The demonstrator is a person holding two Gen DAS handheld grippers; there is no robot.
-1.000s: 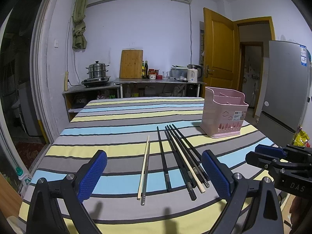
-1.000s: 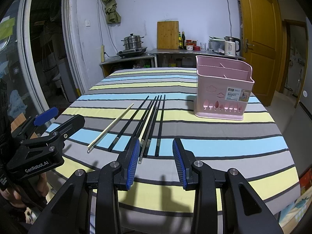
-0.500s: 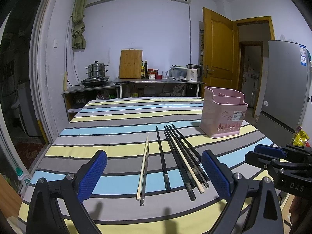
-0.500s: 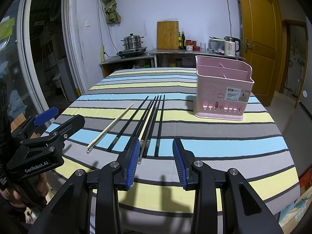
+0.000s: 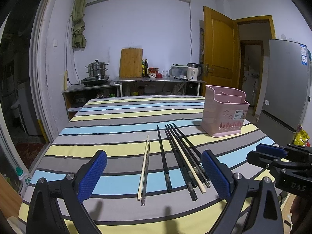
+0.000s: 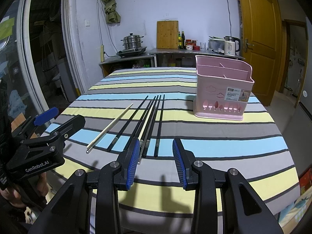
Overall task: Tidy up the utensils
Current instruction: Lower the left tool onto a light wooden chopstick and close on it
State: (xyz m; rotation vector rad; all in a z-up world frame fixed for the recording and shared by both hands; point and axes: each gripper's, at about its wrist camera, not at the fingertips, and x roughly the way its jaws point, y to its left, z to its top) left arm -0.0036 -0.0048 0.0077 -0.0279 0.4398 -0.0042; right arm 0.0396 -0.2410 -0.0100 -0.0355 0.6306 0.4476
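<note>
Lying unobstructed between both empty, spread grippers, left gripper (image 5: 154, 173) and right gripper (image 6: 156, 159): chopsticks (image 5: 175, 156), pink basket (image 5: 224, 113) beyond.

The print on the white label (image 6: 235, 95) of the pink plastic utensil basket (image 6: 218, 99) is mostly too small to read. The right gripper's blue-padded finger (image 6: 134, 160) hides some near ends of the black chopsticks (image 6: 156, 120).

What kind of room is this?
Most likely a home kitchen with a dining table: a steamer pot on a burner, a cutting board against the wall, a fridge and an electric kettle.
</note>
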